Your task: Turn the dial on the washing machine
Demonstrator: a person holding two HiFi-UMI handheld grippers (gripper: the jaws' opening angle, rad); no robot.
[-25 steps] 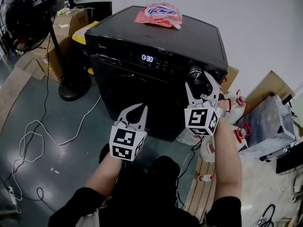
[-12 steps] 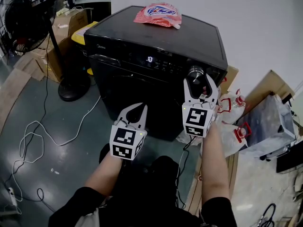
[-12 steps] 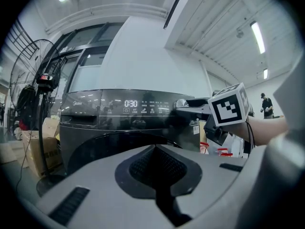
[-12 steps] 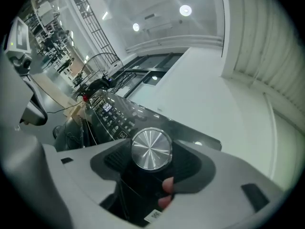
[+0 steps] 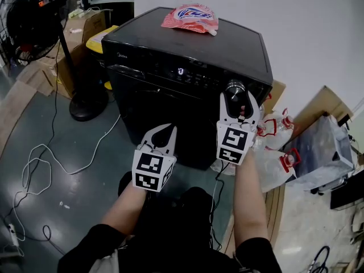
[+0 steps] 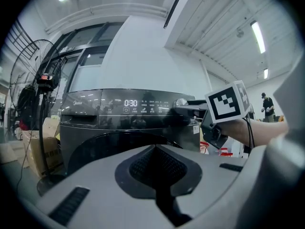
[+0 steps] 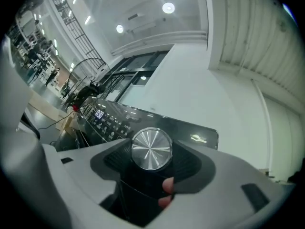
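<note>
The dial is set at the right end of the control panel of the black washing machine, on its upper front edge. It is clasped by the right gripper, whose 2 jaws are closed against the dial's sides; in the right gripper view the brushed silver face of the dial is seen seated between the dark ribbed pads. The right gripper is held up level with the panel, with its marker cube turned toward the head camera. The left gripper is held lower and to the left, in front of the machine's door and apart from it; its jaws are drawn together with nothing between them. On the panel a lit display reading 0:30 is seen from the left gripper view, to the left of the dial. A red and white bag is laid on top of the machine near its back edge. A standing fan and cardboard boxes are placed to the left of the machine, white cables are strewn over the floor, and clear plastic jugs with red handles are grouped at the right.
</note>
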